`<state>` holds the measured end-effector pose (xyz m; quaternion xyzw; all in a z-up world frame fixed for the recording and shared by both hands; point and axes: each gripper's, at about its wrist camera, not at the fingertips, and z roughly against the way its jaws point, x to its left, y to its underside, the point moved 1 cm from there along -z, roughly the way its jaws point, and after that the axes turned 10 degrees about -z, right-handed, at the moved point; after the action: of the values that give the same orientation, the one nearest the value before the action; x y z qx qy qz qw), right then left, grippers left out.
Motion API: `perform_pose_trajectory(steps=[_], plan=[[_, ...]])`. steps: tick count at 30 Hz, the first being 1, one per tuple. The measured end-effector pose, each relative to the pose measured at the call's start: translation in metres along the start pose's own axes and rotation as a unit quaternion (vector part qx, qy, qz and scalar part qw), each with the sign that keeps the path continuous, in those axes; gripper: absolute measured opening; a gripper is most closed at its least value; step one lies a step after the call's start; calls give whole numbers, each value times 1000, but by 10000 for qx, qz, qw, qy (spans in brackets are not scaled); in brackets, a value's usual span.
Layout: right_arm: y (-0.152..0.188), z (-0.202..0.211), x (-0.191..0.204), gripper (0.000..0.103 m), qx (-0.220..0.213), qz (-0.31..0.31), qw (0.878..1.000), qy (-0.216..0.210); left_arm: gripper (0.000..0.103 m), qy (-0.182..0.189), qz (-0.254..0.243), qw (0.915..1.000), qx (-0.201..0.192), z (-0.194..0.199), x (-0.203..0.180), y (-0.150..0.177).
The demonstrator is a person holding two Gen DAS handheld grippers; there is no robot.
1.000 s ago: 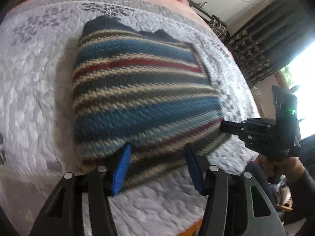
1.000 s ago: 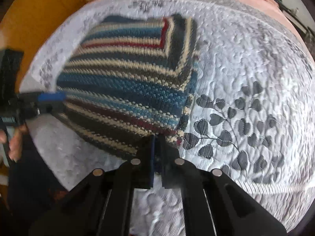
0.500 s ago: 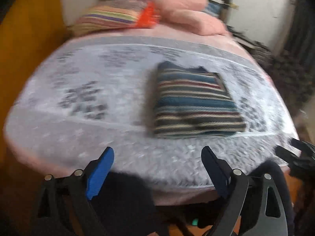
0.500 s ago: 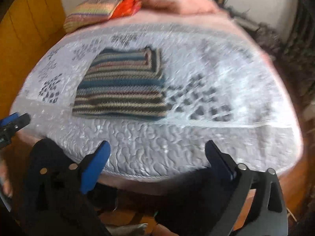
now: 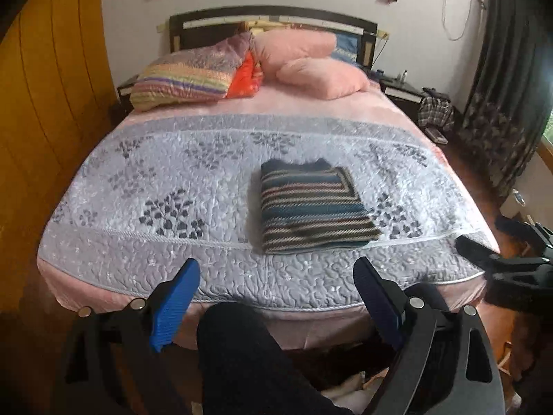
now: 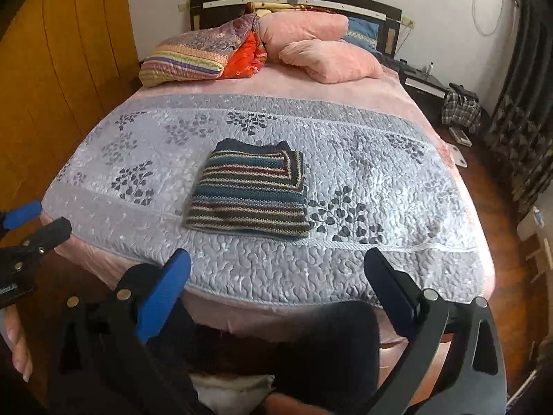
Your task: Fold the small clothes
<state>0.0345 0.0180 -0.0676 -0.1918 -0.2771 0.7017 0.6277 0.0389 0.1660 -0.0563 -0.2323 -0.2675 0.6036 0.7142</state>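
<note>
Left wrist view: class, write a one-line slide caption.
Folded striped sweater lies on the quilted bed; open left gripper hangs short of it.

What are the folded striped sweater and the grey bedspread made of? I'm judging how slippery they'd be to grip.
The striped sweater looks like chunky knitted wool or acrylic yarn: ribbed stitch rows, matte finish. The grey bedspread looks like quilted satin-like synthetic: stitched puffy pattern and a soft sheen, likely slicker.
</note>
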Motion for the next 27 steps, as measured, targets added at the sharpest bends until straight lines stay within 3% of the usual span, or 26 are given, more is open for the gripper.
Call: perform_pose_trajectory(steps=[4, 10, 27], plan=[[2, 30, 8, 100, -347, 60, 9990, 279, 90, -138, -258, 9995, -89, 24, -13, -4], [4, 56, 4, 100, -560, -108, 9977, 371, 90, 101, -183, 9997, -90, 36, -15, -2], [10, 70, 6, 100, -652, -67, 9970, 420, 90, 185, -83, 9998, -56, 35, -21, 3]])
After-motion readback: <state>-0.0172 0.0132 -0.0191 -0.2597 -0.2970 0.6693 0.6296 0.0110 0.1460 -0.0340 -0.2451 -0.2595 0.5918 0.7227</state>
